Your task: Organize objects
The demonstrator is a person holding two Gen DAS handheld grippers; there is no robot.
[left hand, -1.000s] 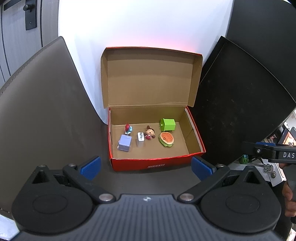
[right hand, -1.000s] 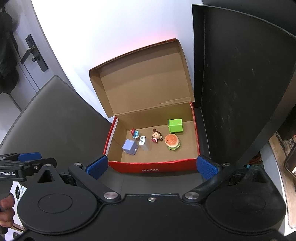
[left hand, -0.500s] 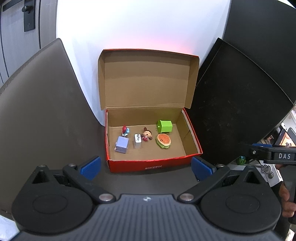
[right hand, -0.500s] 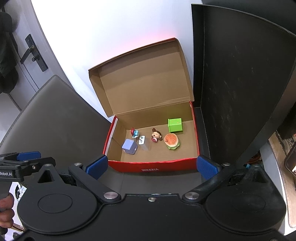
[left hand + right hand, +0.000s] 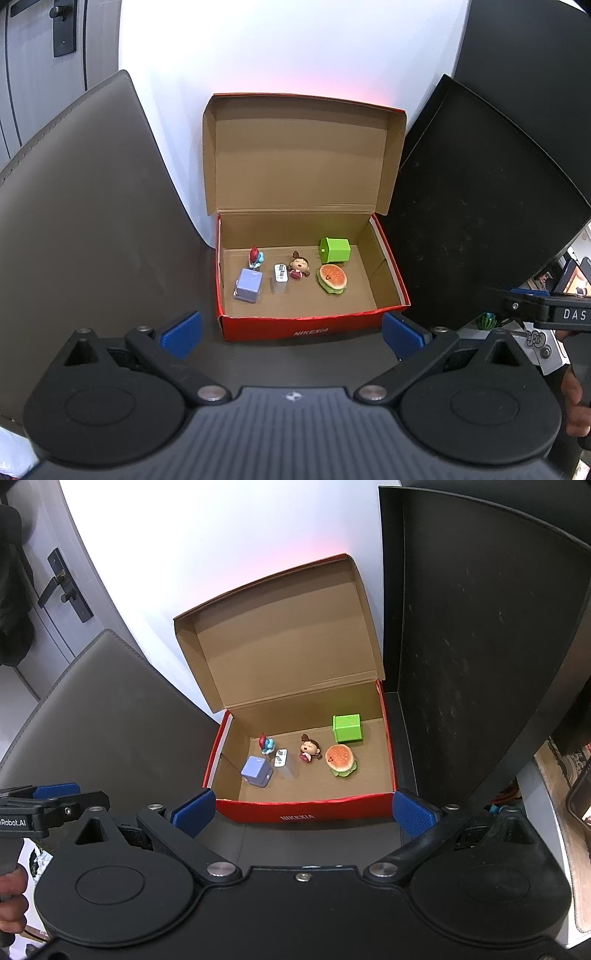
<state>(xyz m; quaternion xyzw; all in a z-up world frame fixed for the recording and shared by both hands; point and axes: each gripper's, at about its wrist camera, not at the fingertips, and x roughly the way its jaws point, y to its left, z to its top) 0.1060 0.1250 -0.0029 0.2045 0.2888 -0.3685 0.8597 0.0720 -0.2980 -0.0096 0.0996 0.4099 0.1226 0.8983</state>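
Observation:
An open red cardboard box (image 5: 306,326) (image 5: 295,812) stands on a dark surface with its lid up against the wall. Inside lie a green cube (image 5: 335,250) (image 5: 347,728), a burger toy (image 5: 332,278) (image 5: 340,759), a girl figurine (image 5: 298,266) (image 5: 309,748), a small white block (image 5: 280,277) (image 5: 281,760), a purple cube (image 5: 249,285) (image 5: 256,770) and a blue-and-red figure (image 5: 255,257) (image 5: 266,743). My left gripper (image 5: 291,332) and right gripper (image 5: 303,812) are open and empty, both in front of the box.
A grey chair back (image 5: 85,206) (image 5: 103,716) stands left of the box and a black chair back (image 5: 480,206) (image 5: 469,646) right of it. A white wall is behind. A door with a handle (image 5: 62,587) is far left.
Both grippers have drawn back a little from the box, which looks slightly smaller and farther. The toys inside have not moved. Both grippers stay open.

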